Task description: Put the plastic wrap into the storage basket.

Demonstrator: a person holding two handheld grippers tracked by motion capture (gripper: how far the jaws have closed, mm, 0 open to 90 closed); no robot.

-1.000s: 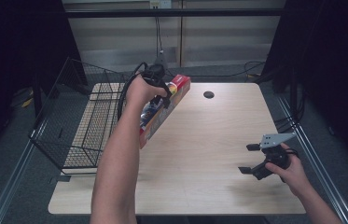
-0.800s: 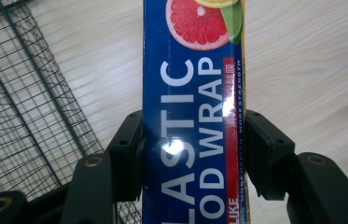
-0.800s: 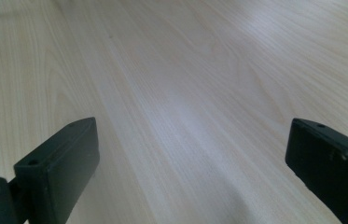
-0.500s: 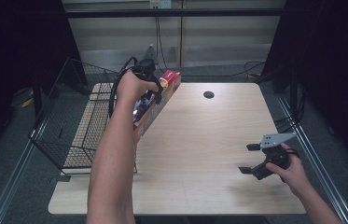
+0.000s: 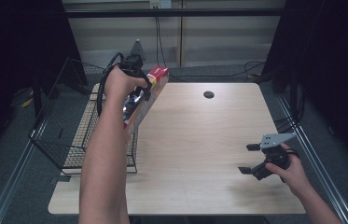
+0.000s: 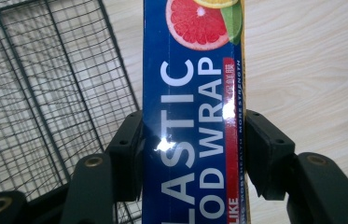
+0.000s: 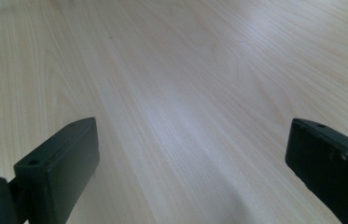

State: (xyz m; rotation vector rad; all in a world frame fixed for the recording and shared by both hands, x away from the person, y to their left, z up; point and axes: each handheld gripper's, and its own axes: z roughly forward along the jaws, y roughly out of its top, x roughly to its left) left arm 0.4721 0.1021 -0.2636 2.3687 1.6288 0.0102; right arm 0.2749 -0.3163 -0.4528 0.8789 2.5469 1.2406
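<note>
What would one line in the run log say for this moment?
left gripper: shut on plastic wrap box, held over wire basket edge | right gripper: open, nothing held, low over table

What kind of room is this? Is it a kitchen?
Probably not a kitchen; it looks like a lab or test room. A plain wooden table stands between dark curtains, with cables hanging behind and a wire basket at its side.

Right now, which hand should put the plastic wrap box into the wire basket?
The left. Its left gripper is already clamped on the plastic wrap box, held up right beside the wire basket. The right gripper sits open and empty near the table's far right side, away from the basket.
</note>
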